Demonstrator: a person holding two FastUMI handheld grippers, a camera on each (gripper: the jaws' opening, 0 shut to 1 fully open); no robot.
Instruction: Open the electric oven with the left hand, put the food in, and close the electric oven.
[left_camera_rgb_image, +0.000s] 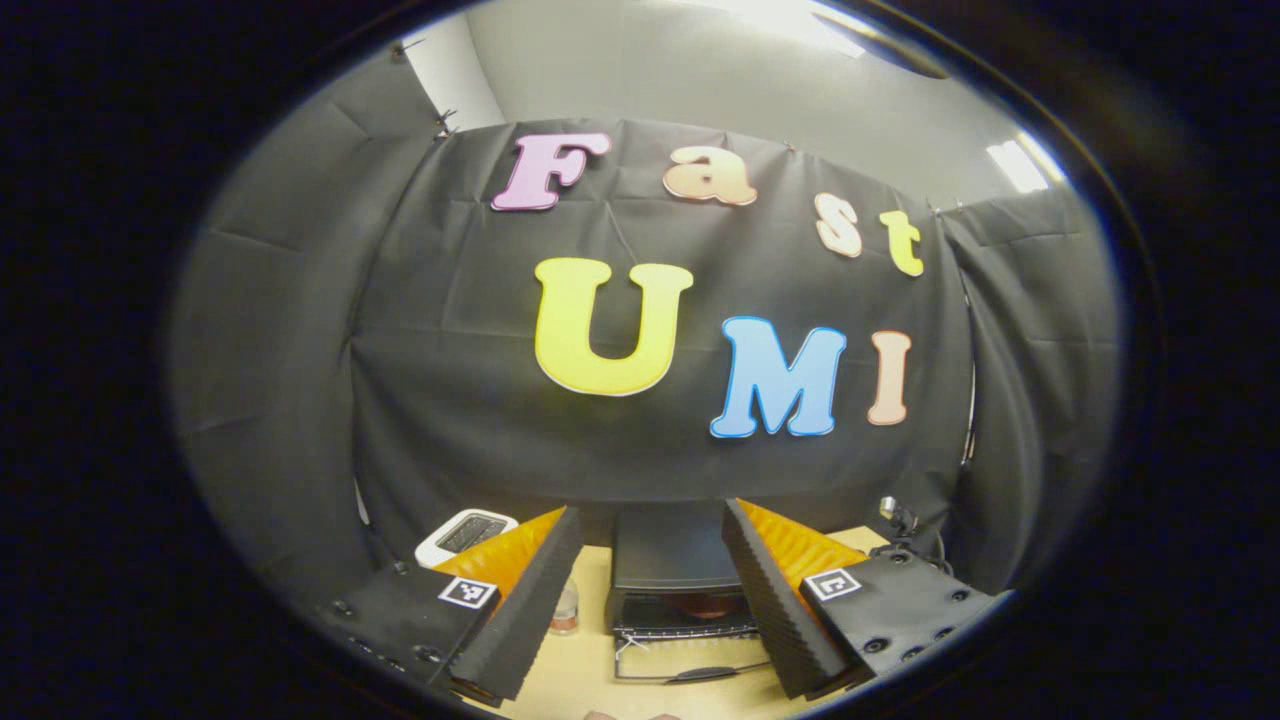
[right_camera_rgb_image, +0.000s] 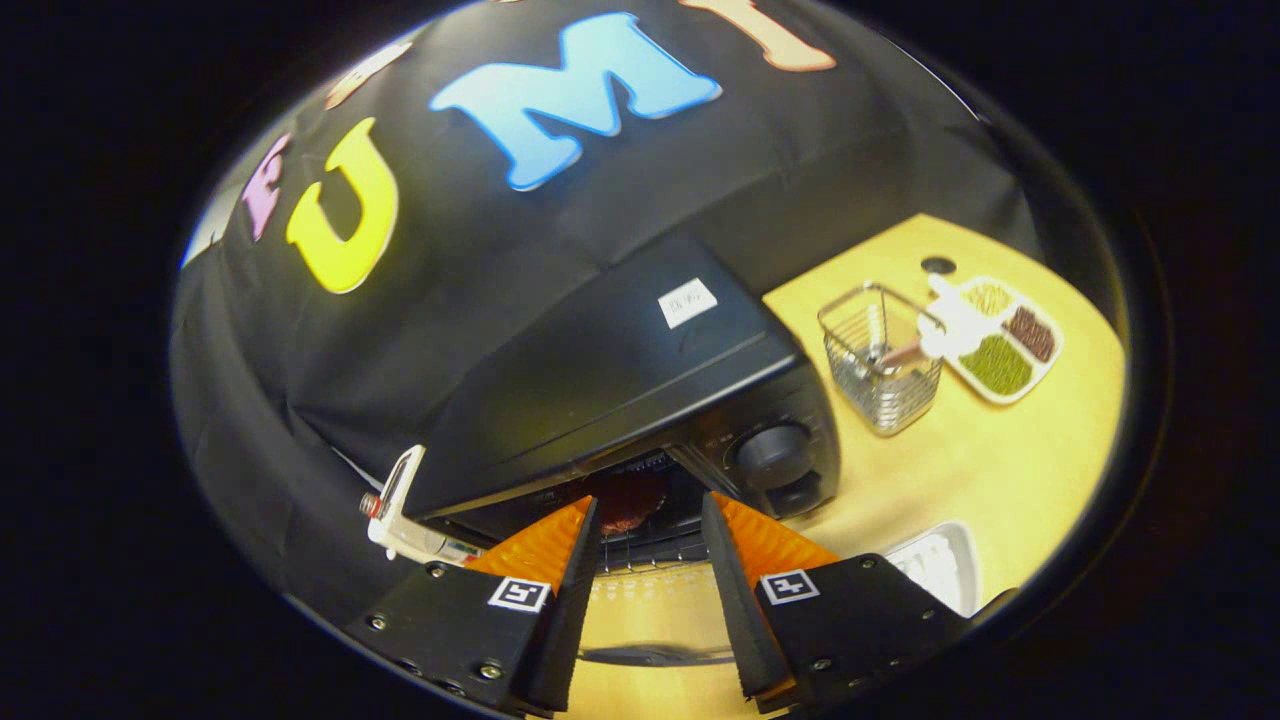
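**Oven door down, food on the rack, both grippers empty**

Left gripper view: a white toaster (left_camera_rgb_image: 463, 533) stands at far left against the booth wall. The left gripper (left_camera_rgb_image: 652, 600) hangs above the pale wooden table (left_camera_rgb_image: 580, 670), fingers spread wide, nothing between them. A small clear jar (left_camera_rgb_image: 565, 610) stands just beside the left finger. Between the fingers sits the black box-shaped electric oven (left_camera_rgb_image: 668, 560), its glass door (left_camera_rgb_image: 690, 662) dropped flat toward the camera. A reddish-brown piece of food (left_camera_rgb_image: 712, 606) lies inside on the wire rack.

Right gripper view: the right gripper (right_camera_rgb_image: 650, 590) is near the oven mouth, fingers apart and holding nothing. Right of the oven stand a wire mesh basket (right_camera_rgb_image: 885, 372), then a white compartment tray (right_camera_rgb_image: 1005, 345) of green and brown grains. A white ridged tray (right_camera_rgb_image: 940, 565) lies at lower right.
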